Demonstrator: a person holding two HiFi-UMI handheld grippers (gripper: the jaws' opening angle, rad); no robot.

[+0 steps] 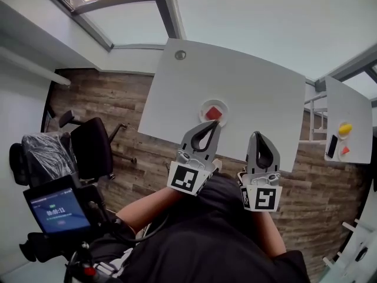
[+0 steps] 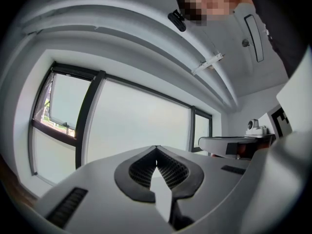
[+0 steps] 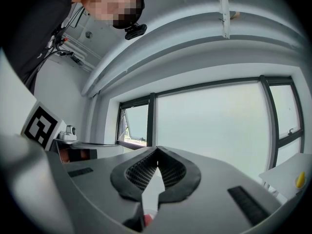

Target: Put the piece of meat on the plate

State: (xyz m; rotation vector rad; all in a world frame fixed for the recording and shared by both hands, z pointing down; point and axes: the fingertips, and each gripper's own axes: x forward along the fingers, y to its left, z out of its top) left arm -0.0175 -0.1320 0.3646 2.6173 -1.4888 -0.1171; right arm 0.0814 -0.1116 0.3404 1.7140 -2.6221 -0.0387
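Looking steeply down from the head view, a white table point(image 1: 253, 93) stood on a wood-plank floor point(image 1: 112, 105). Near the table's front edge sat a small round white plate point(image 1: 202, 109), and a red piece of meat point(image 1: 214, 112) lay on it, roughly in the middle.

The person's two arms reached forward from the bottom of the picture, each hand holding a gripper. The left gripper point(image 1: 212, 124) pointed toward the plate, and its tips appeared just at the plate's near edge in this view. Whether it touched the plate could not be told. The right gripper point(image 1: 258, 135) was beside it, a little to the right, its tips over the table's front edge. A cube with black-and-white square markers showed at the back of each gripper.

In the left gripper view the jaws were closed together, tips meeting, with nothing between them. The right gripper view showed the same: jaws closed and empty. Both of those views looked out level at large windows point(image 2: 131, 121) and a white ceiling, not at the table top.

To the right stood a second white table point(image 1: 347, 108) with a yellow thing point(image 1: 345, 128), a small red thing point(image 1: 345, 151) and a dark flat object point(image 1: 332, 146). A black office chair point(image 1: 91, 146) stood at the left, with a small lit screen point(image 1: 57, 211) below it.
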